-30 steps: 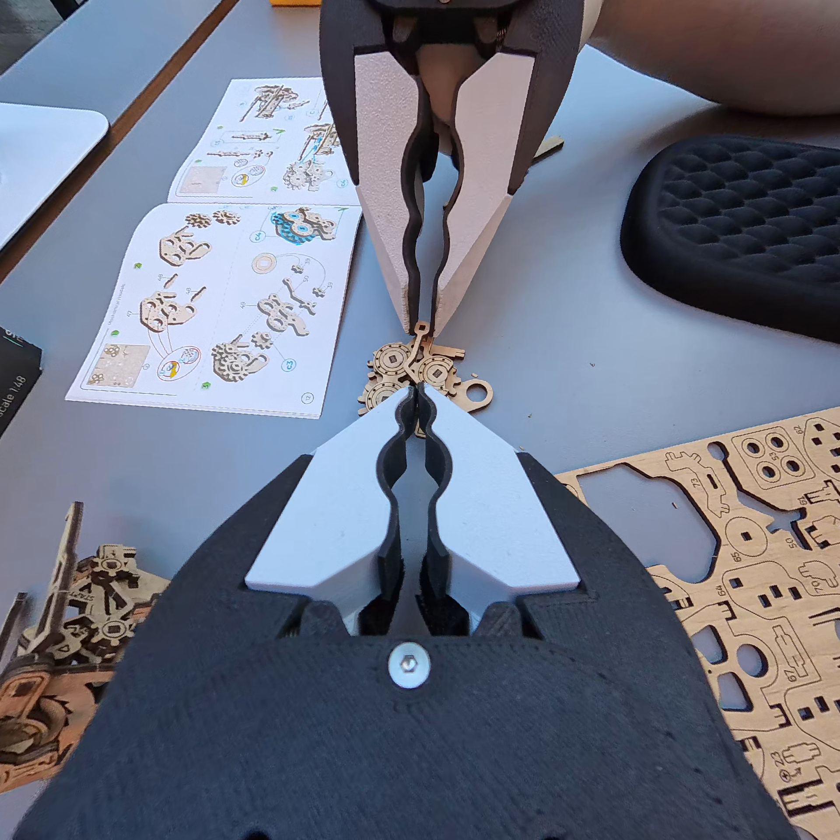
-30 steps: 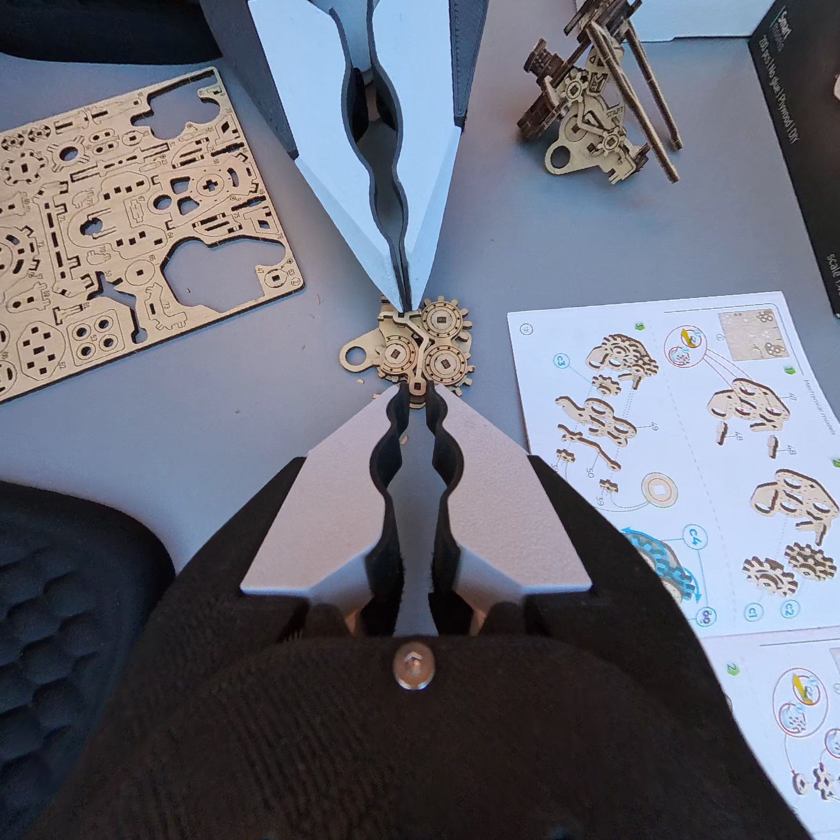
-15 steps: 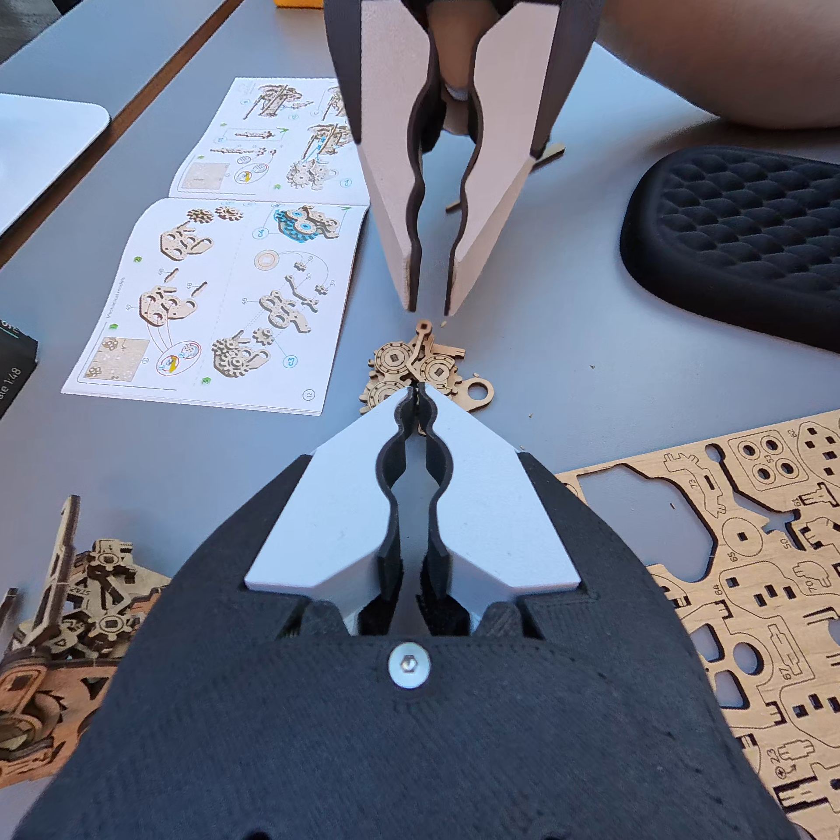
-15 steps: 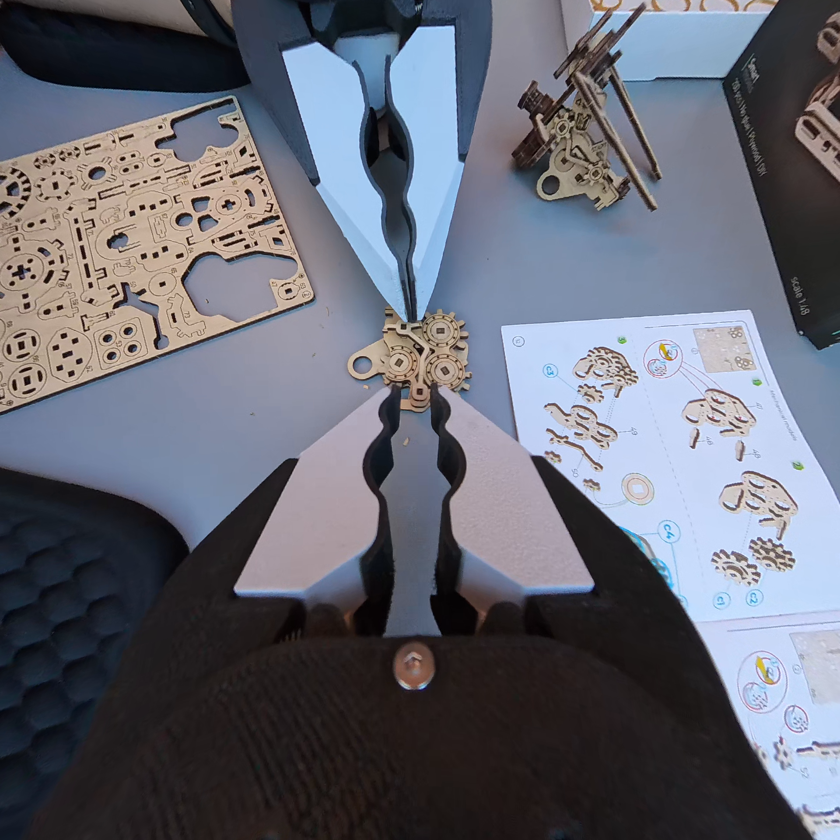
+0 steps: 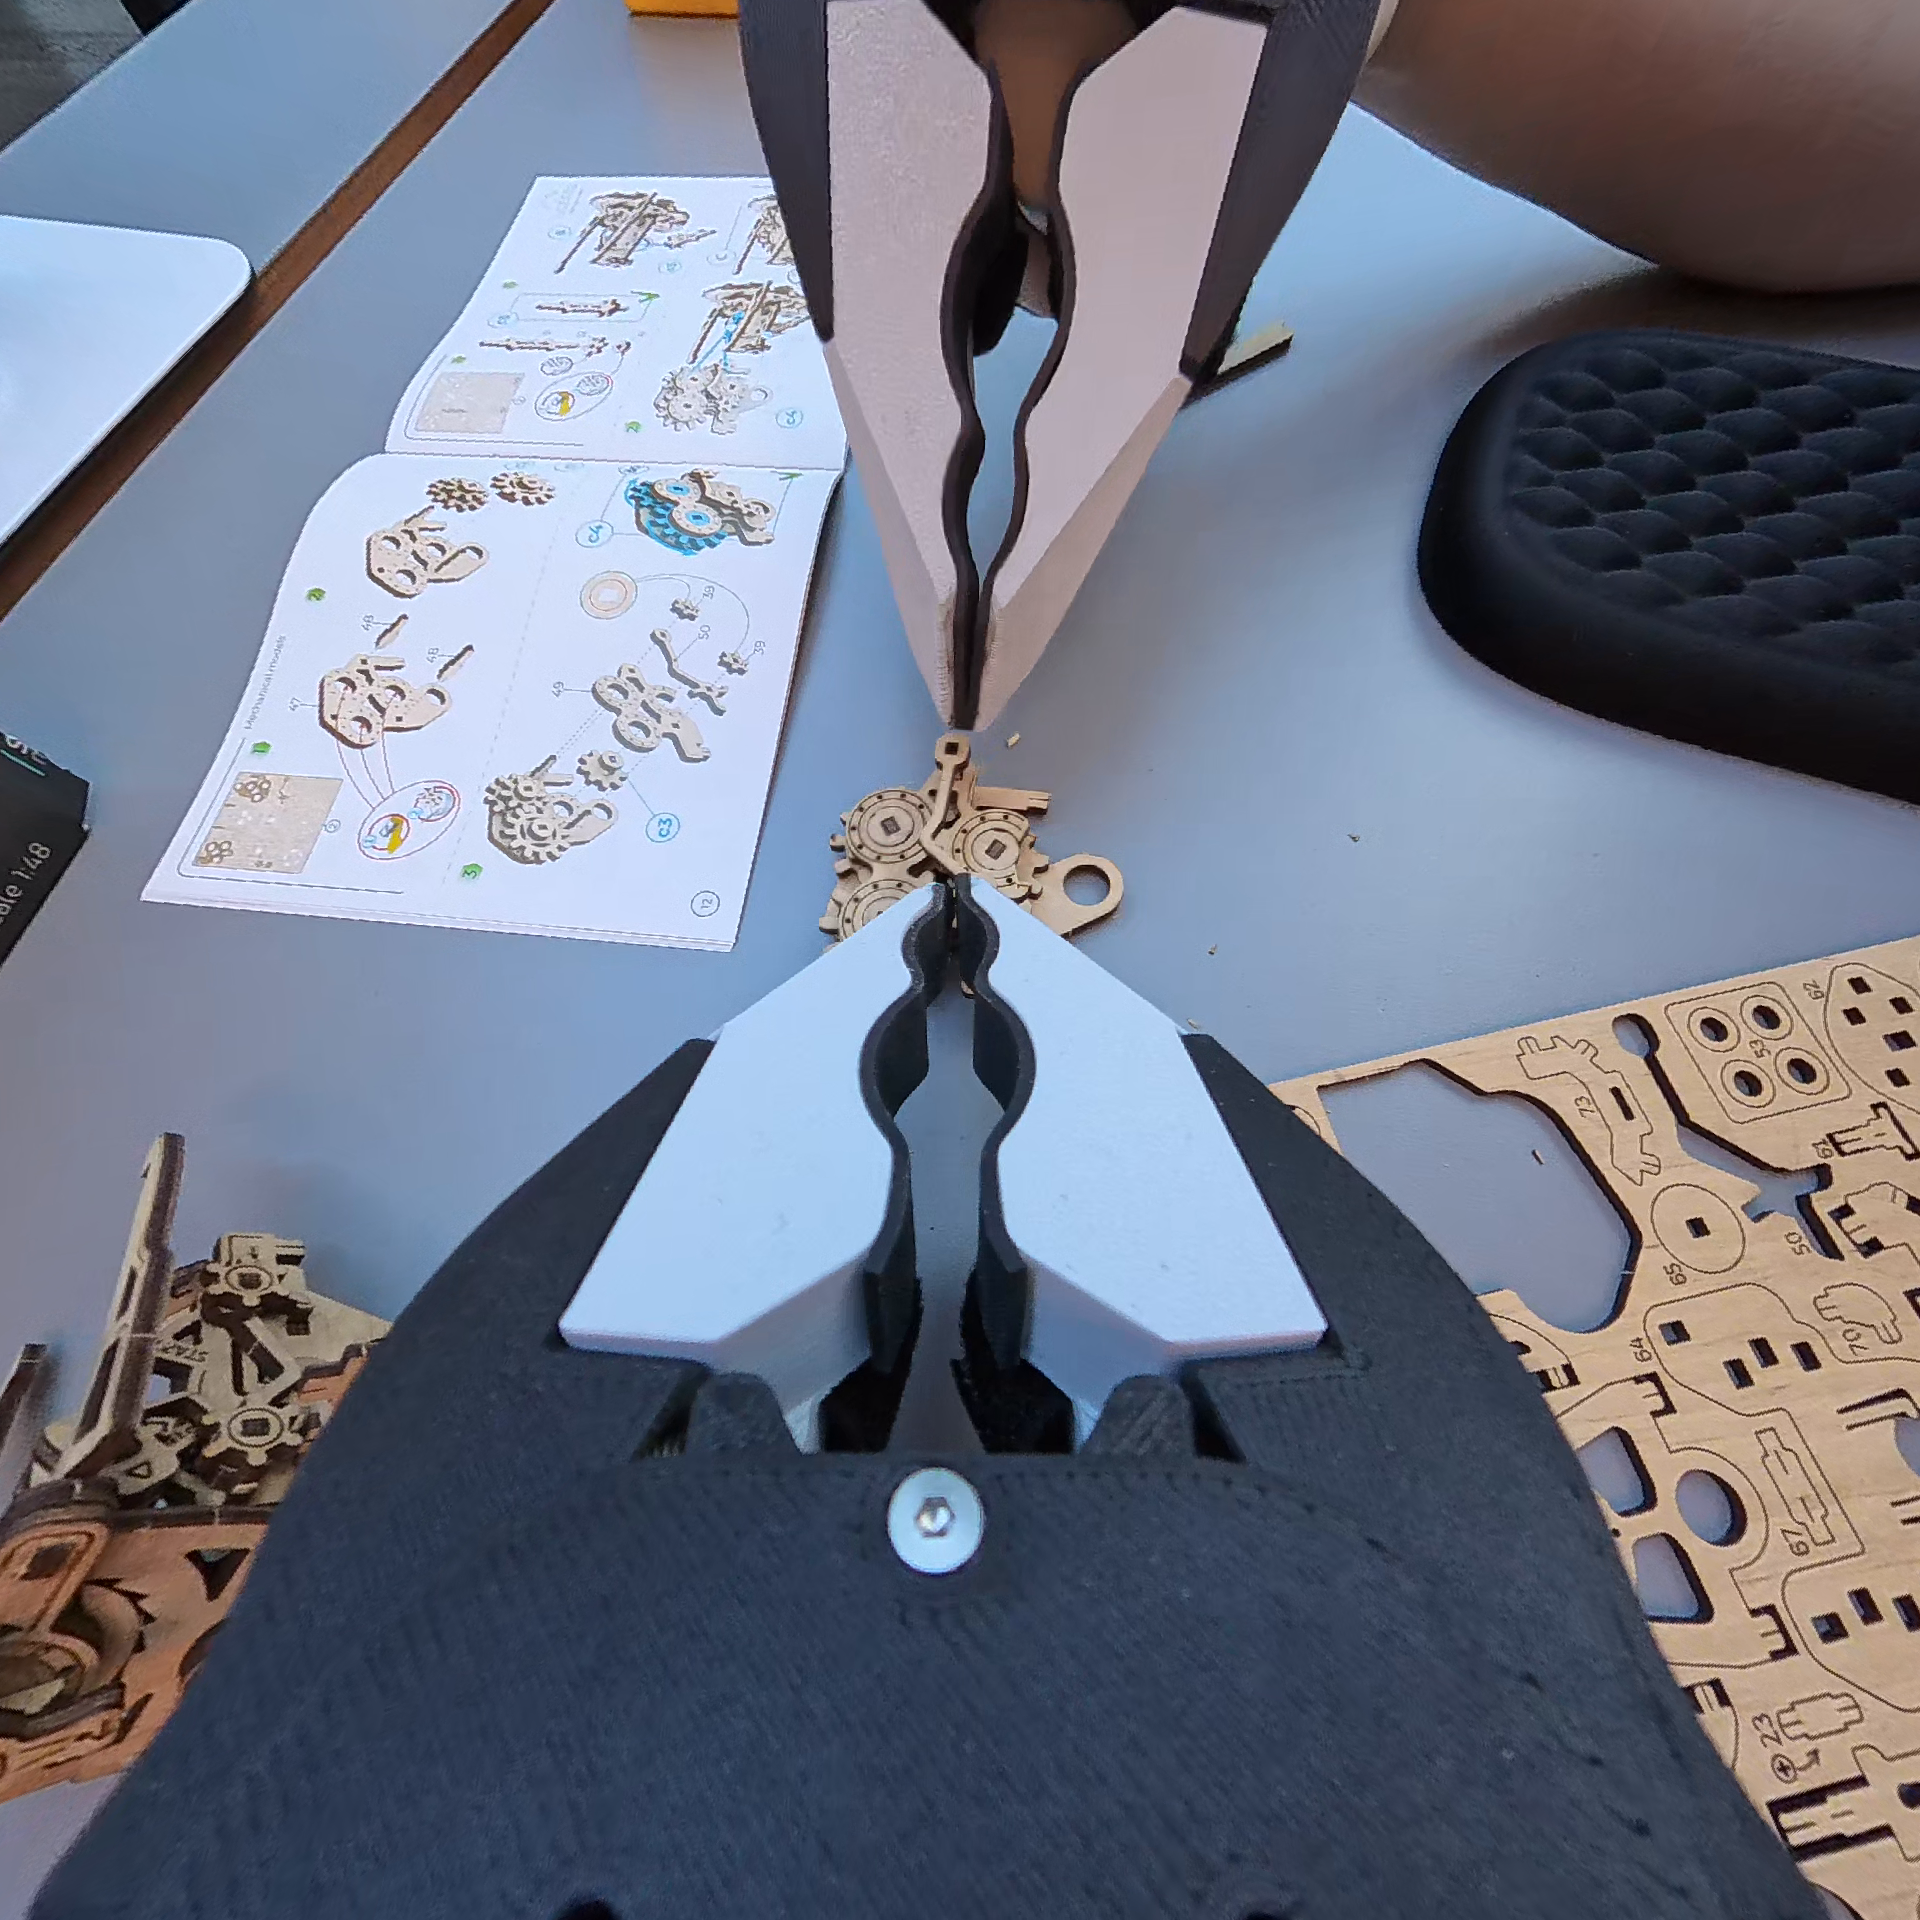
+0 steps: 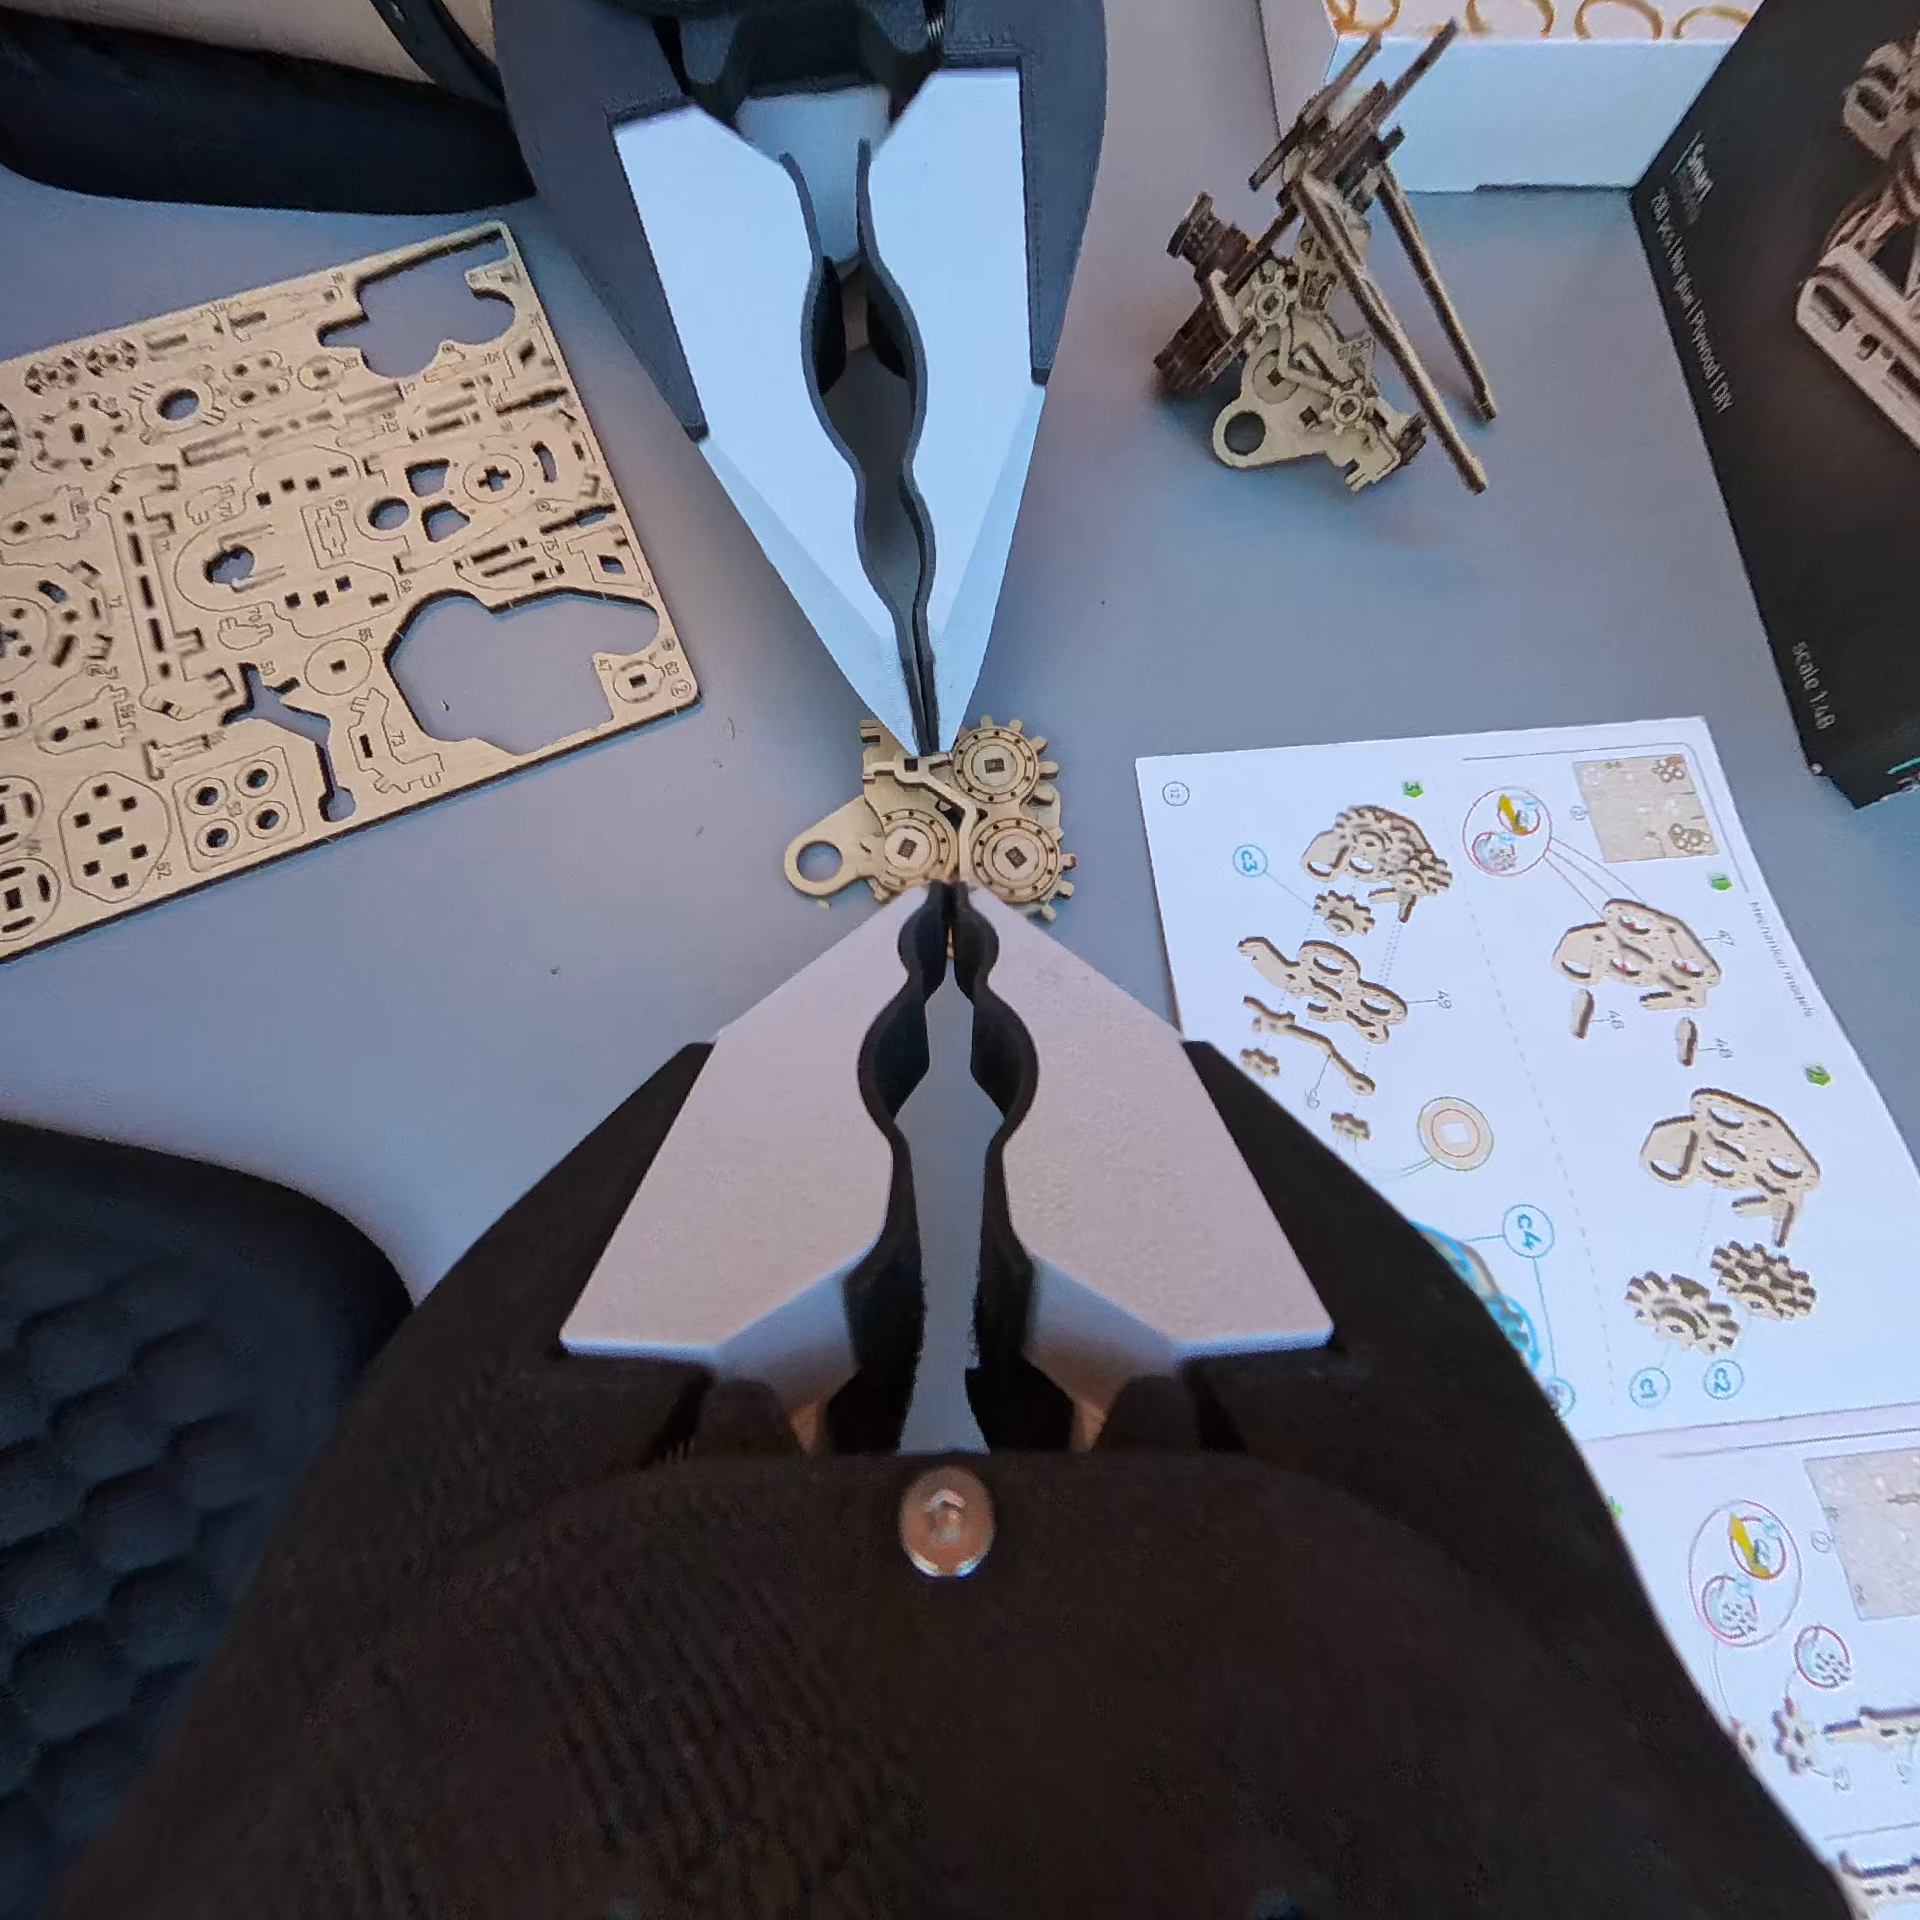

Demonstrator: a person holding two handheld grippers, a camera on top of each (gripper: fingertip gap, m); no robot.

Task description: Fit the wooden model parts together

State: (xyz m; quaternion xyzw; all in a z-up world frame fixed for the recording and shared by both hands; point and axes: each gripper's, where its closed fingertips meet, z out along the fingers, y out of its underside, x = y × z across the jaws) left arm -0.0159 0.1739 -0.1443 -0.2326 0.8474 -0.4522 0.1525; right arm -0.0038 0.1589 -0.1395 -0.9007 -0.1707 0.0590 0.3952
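Observation:
A small wooden gear assembly (image 5: 940,847), a flat plate with three cogs and a ring tab, lies on the grey table; it also shows in the right wrist view (image 6: 935,821). A thin lever (image 5: 948,774) on it tilts up at its far end. My left gripper (image 5: 956,896) is shut on the assembly's near edge, and in the right wrist view (image 6: 923,740) it comes in from the top. My right gripper (image 6: 948,896) is shut. In the left wrist view its closed tips (image 5: 966,719) sit right at the lever's raised end, with nothing between them.
An open instruction sheet (image 5: 499,665) lies left of the assembly. A plywood part sheet (image 5: 1683,1299) lies at right and a black honeycomb pad (image 5: 1704,540) beyond it. A part-built wooden model (image 6: 1320,343), a black box (image 6: 1808,436) and a white box (image 6: 1507,114) stand behind my left gripper. A forearm (image 5: 1662,135) rests at the back.
My right gripper held the lever's end, then opened and drew back. It has now shut again and come back down onto the lever's raised end. My left gripper has stayed put.

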